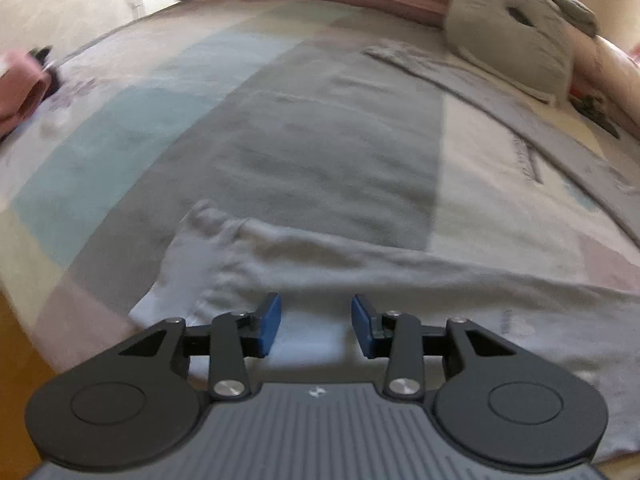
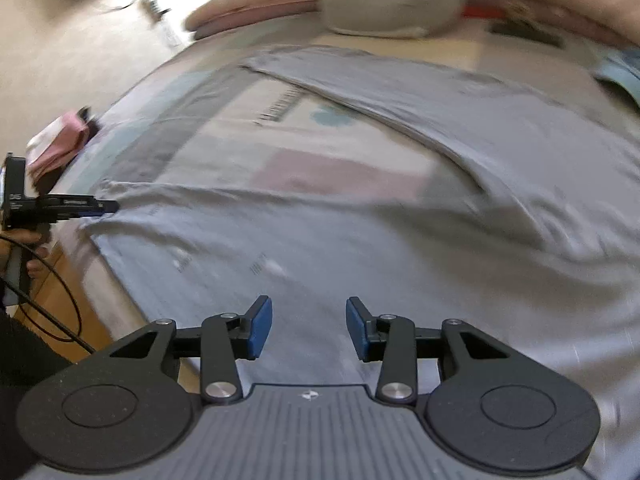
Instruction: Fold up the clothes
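Your left tongs (image 1: 316,326) spread over the grey shirt (image 1: 400,280) hem, right tongs (image 2: 309,328) spread, nothing pinched, bed (image 1: 320,140) beyond open, shirt print unreadable.

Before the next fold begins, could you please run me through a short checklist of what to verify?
1. Left hand-held gripper open, nothing between the jaws: ok.
2. Right hand-held gripper open, nothing between the jaws: ok.
3. Pale grey shirt lying spread on the patchwork bedspread: ok.
4. Shirt smooth: not ok, its far edge is wrinkled.
5. Sleeve at the left end flat: cannot tell, blurred.
6. Grey plush toy clear of the shirt: ok.
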{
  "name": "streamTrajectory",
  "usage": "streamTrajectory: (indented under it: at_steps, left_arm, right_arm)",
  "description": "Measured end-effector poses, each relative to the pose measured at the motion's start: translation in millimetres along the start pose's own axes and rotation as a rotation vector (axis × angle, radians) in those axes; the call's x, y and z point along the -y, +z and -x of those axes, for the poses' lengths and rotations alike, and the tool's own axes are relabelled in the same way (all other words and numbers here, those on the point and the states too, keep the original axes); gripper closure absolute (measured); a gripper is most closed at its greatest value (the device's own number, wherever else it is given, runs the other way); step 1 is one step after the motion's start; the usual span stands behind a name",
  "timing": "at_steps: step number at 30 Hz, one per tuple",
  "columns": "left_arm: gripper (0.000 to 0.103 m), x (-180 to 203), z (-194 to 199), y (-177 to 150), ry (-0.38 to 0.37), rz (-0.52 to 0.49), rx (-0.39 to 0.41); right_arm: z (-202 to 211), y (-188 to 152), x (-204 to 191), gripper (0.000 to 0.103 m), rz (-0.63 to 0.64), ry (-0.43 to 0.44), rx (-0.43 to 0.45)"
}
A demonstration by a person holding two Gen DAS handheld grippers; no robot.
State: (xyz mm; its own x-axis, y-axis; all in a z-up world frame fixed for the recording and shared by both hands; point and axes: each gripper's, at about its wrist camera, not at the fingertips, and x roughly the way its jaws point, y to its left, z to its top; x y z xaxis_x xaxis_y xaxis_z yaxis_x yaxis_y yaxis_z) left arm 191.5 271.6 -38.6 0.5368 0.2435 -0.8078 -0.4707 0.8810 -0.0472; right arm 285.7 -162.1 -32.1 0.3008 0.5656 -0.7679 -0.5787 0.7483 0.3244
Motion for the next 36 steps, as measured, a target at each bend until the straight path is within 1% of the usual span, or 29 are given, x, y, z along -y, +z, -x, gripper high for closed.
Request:
streamTrajectory:
  at_steps: [1,4,8,10,12,14,16,18,19,23,25,27,30,31,32,33,34,36]
  left_arm:
    - [0.064,9,5,5,-0.013,-0.018,0.021]
    - [0.056,38,17,18,-0.058,-0.067,0.070]
    - [0.055,90,18,19,-0.158,-0.166,0.077]
    - [0.055,116,16,14,-0.202,-0.200,0.064]
    - [0.055,139,15,9,-0.245,-0.220,0.044]
    - [0.054,160,16,5,-0.274,-0.243,0.029]
    - [0.054,180,22,1,-0.298,-0.278,0.027]
    - [0.054,194,28,-2,-0.310,-0.307,0.031]
    - [0.054,200,32,-4,-0.316,-0.319,0.035]
    - [0.053,218,47,-8,-0.316,-0.369,0.058]
    - [0.052,222,51,-8,-0.311,-0.379,0.065]
    - [0.051,225,52,-7,-0.304,-0.383,0.065]
    - [0.051,231,53,-5,-0.303,-0.394,0.068]
    - [0.051,233,52,-5,-0.308,-0.399,0.066]
    - [0.051,237,52,-6,-0.312,-0.408,0.063]
    - [0.051,240,51,-6,-0.316,-0.418,0.059]
    - [0.051,243,51,-7,-0.320,-0.428,0.056]
    - [0.051,249,50,-9,-0.329,-0.443,0.049]
  right_arm:
    - [7,-9,5,0.057,-0.032,-0.009,0.002]
    - [30,-36,23,0.057,-0.141,-0.023,0.013]
    - [62,-73,49,0.057,-0.301,-0.047,0.045]
    - [76,-92,67,0.057,-0.396,-0.091,0.074]
    - [89,-111,88,0.057,-0.507,-0.119,0.124]
    - [97,-128,108,0.057,-0.611,-0.118,0.177]
    - [99,-144,129,0.058,-0.719,-0.093,0.230]
    - [99,-155,145,0.058,-0.804,-0.038,0.301]
    - [99,-160,151,0.058,-0.838,-0.025,0.335]
    - [101,-171,166,0.058,-0.937,-0.039,0.458]
    - [105,-177,170,0.058,-0.959,-0.050,0.503]
    - [104,-178,169,0.058,-0.939,-0.065,0.524]
    - [101,-168,160,0.058,-0.853,-0.121,0.508]
    - [99,-164,157,0.061,-0.808,-0.152,0.496]
    - [98,-161,155,0.079,-0.769,-0.184,0.481]
    - [97,-158,153,0.094,-0.738,-0.218,0.460]
    - [98,-158,153,0.099,-0.726,-0.236,0.446]
    - [104,-163,154,0.099,-0.724,-0.237,0.446]
